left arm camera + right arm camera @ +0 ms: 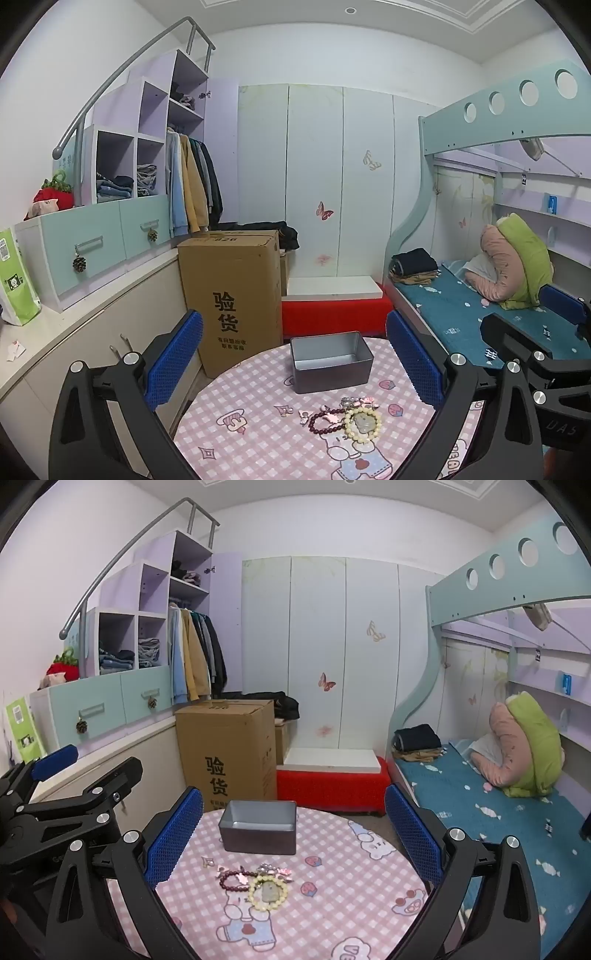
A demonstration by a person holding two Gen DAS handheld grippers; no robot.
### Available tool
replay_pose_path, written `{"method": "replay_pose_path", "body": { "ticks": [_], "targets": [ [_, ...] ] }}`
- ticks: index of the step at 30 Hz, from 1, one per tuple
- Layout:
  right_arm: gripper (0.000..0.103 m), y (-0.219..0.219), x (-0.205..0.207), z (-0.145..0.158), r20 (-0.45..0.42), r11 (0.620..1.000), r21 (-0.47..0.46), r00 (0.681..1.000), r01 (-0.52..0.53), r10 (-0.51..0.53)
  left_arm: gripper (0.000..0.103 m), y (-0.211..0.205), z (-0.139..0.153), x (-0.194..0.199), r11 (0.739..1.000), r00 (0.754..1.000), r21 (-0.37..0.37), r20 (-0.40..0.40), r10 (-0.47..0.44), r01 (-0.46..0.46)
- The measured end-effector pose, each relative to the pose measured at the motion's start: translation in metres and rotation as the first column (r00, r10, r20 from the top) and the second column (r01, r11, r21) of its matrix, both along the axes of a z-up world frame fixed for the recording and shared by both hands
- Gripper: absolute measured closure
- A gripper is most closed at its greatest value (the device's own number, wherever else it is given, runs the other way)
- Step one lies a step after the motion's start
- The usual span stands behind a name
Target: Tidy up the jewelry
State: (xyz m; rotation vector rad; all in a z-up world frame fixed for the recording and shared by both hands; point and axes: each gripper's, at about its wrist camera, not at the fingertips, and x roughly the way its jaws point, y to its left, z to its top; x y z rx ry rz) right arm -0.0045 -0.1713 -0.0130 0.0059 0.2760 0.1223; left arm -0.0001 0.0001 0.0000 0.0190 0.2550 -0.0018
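**Grippers poised, jewelry not yet touched**

Both grippers hang spread wide over the round table, holding nothing. Our left gripper [293, 360] frames the scene in the lower middle of its view, and our right gripper [293, 836] does the same in its own.

Between the blue pads, low in the centre of each frame, we see the jewelry in one loose cluster: a dark red bead bracelet [327, 421], touching a cream bead bracelet [363, 422], with small hair clips and charms [354, 402] just above them. Further up the frame stands the grey tin box [331, 360], open and seemingly empty.

We judge the task barely begun. Next we need to lower one gripper onto a single piece, pinch it cleanly, and carry it to the box.
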Motion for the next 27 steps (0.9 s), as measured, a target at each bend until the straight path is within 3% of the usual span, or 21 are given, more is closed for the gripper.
{"method": "replay_pose_path", "body": {
  "ticks": [27],
  "targets": [
    [0.007, 0.001, 0.0004, -0.0001, 0.0, 1.0, -0.001, 1.0, 0.0, 0.0, 0.007, -0.0008, -0.0002, 0.0004, 1.0, 1.0, 0.001, -0.006, -0.002, 0.002]
  ]
}}
